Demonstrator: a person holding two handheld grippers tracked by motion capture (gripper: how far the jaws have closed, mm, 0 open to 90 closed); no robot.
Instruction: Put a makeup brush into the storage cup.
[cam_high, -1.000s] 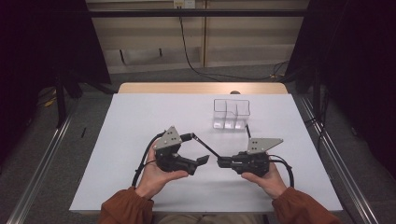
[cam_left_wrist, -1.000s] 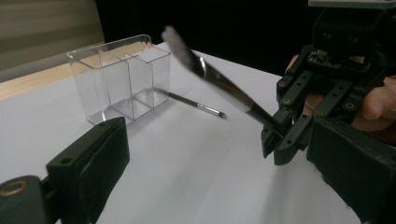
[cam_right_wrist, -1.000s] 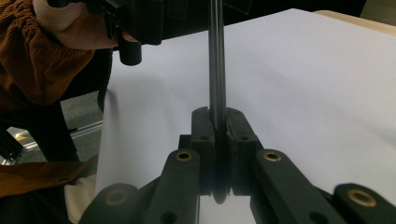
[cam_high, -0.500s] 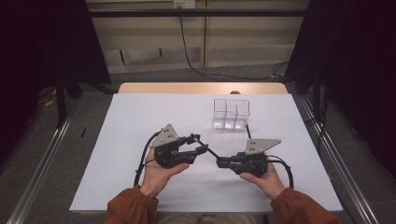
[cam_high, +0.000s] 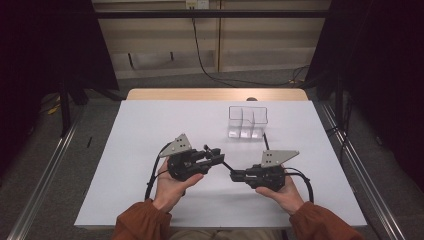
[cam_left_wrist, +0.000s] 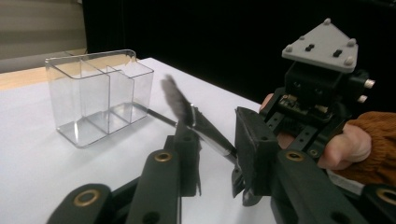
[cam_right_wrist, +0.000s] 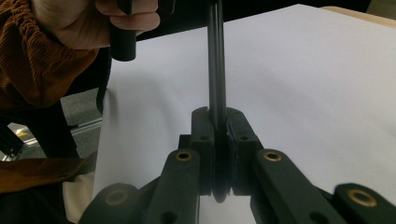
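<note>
Right gripper view: right gripper (cam_right_wrist: 219, 140) is clamped on the brush (cam_right_wrist: 215, 60) handle. Left gripper (cam_left_wrist: 212, 154), jaws just closing, straddles its ferrule, contact unclear. Handover underway; next, the clear organizer (cam_left_wrist: 100, 95).

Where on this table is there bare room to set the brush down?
The white table is bare on its left half, and along its far edge left of the clear organizer. It is crowded near the front middle, where the left gripper and right gripper meet on the brush.
</note>
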